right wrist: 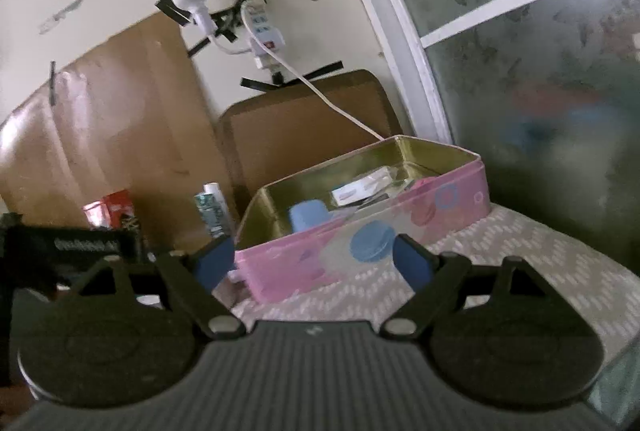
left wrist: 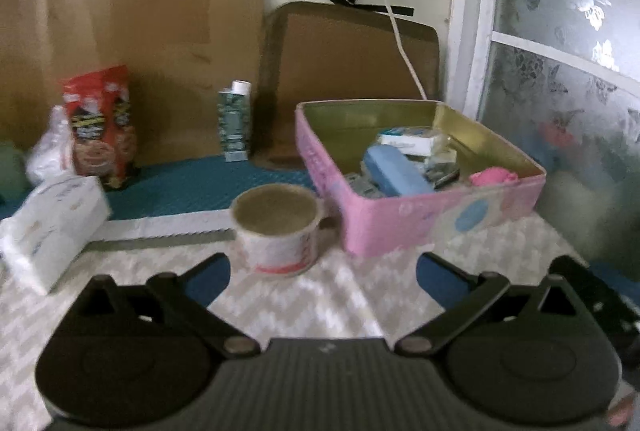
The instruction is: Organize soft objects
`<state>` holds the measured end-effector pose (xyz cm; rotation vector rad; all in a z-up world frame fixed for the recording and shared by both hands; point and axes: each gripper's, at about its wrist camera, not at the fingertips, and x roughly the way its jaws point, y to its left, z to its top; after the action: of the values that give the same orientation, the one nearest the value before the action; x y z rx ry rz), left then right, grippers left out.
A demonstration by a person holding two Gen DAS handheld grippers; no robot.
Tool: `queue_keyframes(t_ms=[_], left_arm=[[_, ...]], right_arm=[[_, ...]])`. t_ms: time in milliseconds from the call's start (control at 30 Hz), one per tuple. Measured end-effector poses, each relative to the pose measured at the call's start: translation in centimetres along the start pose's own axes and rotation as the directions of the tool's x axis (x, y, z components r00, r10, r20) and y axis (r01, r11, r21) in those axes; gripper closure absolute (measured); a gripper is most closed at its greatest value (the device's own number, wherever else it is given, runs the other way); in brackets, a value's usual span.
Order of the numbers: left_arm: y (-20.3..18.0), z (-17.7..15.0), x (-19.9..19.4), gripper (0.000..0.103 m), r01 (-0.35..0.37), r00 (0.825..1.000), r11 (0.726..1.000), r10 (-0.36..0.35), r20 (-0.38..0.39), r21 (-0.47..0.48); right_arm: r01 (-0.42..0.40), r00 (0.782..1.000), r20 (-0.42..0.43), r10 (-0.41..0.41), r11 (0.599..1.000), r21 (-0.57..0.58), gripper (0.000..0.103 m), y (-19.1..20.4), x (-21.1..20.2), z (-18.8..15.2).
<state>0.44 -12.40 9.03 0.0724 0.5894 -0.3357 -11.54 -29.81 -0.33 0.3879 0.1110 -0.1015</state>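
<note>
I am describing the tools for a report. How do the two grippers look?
Both look alike. The left gripper and right gripper each have a dark ribbed body, two round black discs, black linkage arms with silver pivots, and blue pads. No hand or sleeve shows.

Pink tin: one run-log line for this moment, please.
left gripper: open, empty | right gripper: open, empty | pink tin: open, holds blue case | tape roll: beside tin

On the worktop (left wrist: 340, 295): tin box (left wrist: 420, 207) at right, holding a foam block (left wrist: 396, 171), a small carton (left wrist: 412, 141) and a soft toy (left wrist: 494, 177); mug (left wrist: 276, 227) just left; tissue pack (left wrist: 52, 227) far left; snack bag (left wrist: 100, 127) and drink carton (left wrist: 235, 121) behind.
</note>
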Motion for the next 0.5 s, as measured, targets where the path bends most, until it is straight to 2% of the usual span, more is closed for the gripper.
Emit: queue_keyframes(t_ms=[100, 233, 500], left_arm=[[-0.2, -1.3, -1.6, 0.0, -0.045, 0.999, 0.999, 0.045, 0.011, 0.022], [-0.2, -2.4, -3.4, 0.0, -0.045, 0.999, 0.999, 0.045, 0.007, 0.01], [-1.3, -3.8, -6.8, 0.0, -0.105, 0.993, 0.994, 0.103, 0.049, 0.035]], right_arm=[[-0.015, 1.0, 0.004, 0.015, 1.0, -0.018, 0.015, 1.2, -2.0, -0.5], [-0.031, 1.0, 0.001, 0.031, 0.999, -0.03, 0.015, 2.3, -3.8, -0.7], [-0.081, 0.997, -0.011, 0.082, 0.995, 0.062, 0.015, 2.6, -6.5, -1.1]])
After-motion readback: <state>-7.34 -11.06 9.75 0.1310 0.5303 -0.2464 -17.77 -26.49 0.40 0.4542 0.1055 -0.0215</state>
